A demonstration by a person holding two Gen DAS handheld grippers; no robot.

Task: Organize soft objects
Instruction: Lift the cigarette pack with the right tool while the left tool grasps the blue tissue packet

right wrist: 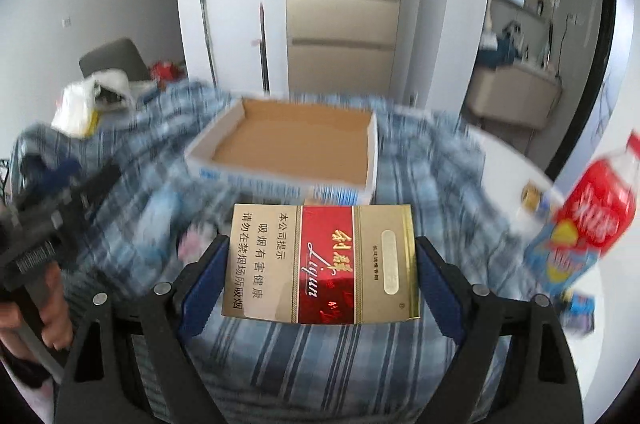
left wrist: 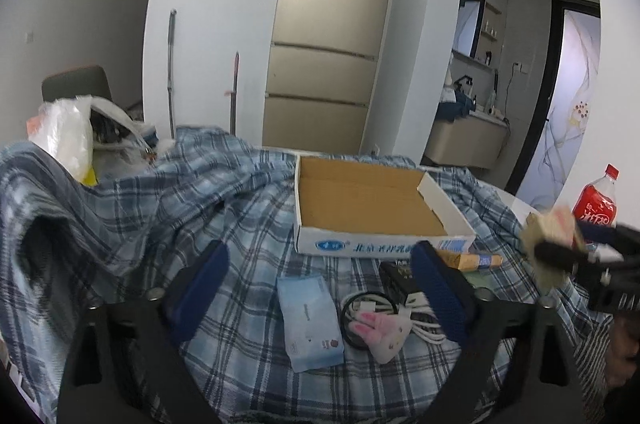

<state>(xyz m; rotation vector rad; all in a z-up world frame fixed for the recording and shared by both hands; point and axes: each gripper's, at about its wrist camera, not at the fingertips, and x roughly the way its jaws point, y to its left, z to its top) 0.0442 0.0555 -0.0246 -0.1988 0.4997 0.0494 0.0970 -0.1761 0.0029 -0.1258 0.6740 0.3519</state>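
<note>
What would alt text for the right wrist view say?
The right gripper holds a gold and red cigarette pack above a plaid cloth. Behind it sits an empty cardboard tray, with a red bottle at right.

A cardboard tray [left wrist: 372,200] is sitting on the cloth-covered tabletop [left wrist: 248,208], towards the far side. Nearer, in front of it, a tissue packet [left wrist: 310,320] is lying left of a plush bunny [left wrist: 382,334], which is resting on a coiled cable [left wrist: 416,320]. A soda bottle [left wrist: 598,202] is standing at the right. A plastic bag [left wrist: 66,136] is sitting far left. A cigarette pack [right wrist: 320,264] is hanging between the fingers [right wrist: 204,288], near of the tray.
</note>
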